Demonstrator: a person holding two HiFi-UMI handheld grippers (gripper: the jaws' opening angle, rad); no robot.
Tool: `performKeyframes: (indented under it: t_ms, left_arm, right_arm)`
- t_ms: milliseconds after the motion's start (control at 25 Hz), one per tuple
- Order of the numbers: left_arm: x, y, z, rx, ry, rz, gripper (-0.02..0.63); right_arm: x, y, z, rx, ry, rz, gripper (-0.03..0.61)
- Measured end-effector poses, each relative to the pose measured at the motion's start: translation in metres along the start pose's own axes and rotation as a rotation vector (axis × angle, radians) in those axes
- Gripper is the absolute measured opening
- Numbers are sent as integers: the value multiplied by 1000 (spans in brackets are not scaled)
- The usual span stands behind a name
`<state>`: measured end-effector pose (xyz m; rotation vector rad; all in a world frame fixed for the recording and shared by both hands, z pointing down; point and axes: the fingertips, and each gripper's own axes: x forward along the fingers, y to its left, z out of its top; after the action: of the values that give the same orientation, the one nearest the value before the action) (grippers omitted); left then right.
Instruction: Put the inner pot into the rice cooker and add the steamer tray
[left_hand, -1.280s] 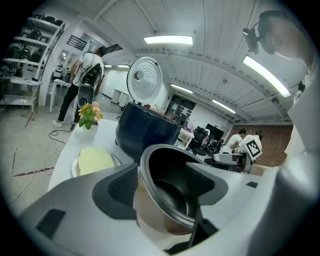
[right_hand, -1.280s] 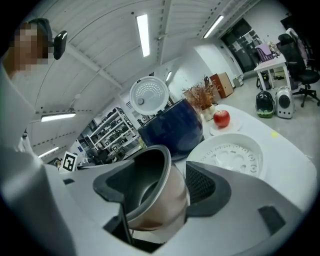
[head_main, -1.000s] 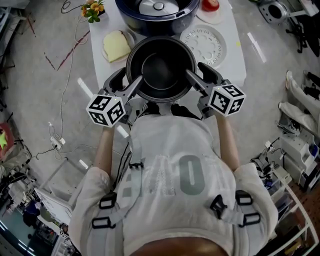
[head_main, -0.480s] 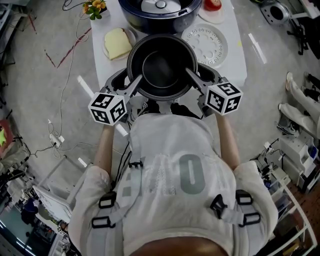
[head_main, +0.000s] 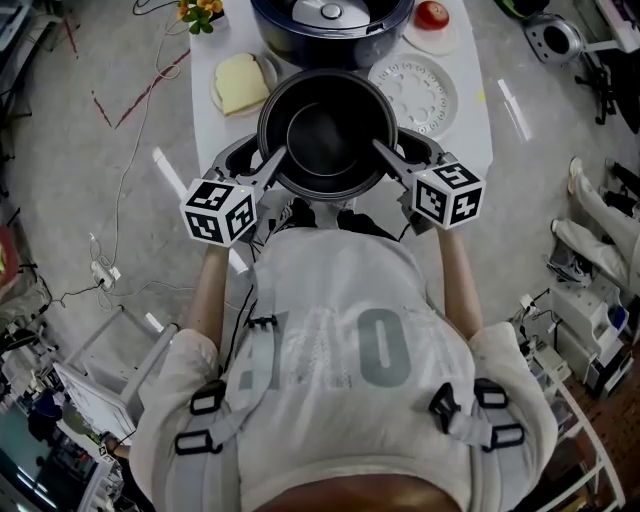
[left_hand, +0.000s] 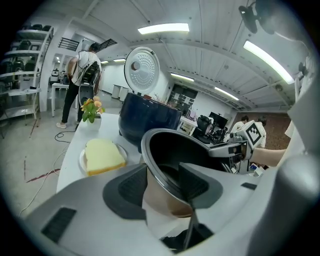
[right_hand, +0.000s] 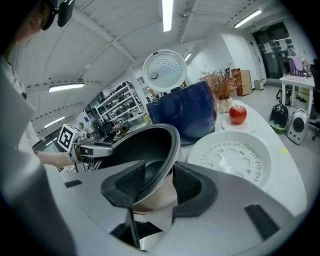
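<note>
Clamping inner pot rim: left gripper at 8 o'clock, right gripper at 4 o'clock, fingers just closing onto wall.

Bright, even ceiling lights; sharp focus, fisheye-warped edges.

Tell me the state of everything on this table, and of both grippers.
inner pot: empty, outside the cooker, held at both sides
rice cooker: open, no pot in it
steamer tray: lying flat, untouched
left gripper: jaws have just been closing, clamped on the pot's rim
right gripper: same, on the opposite rim
apple: whole
</note>
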<state>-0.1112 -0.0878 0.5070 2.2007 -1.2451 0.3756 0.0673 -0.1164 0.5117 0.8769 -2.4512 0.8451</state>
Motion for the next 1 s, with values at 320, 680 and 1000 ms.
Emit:
performKeyframes:
  t_ms: [320, 680, 1000]
  left_arm:
    - [-28, 9, -5, -57, -38, 81, 201]
    - [-75, 29, 7, -111, -159, 215, 201]
    - [-125, 52, 45, -71, -274, 326, 201]
  right_arm:
    - [10, 23, 14, -96, 23, 85, 170]
    - [21, 74, 54, -304, 3, 184, 178]
    - [39, 119, 96, -364, -58, 282, 179]
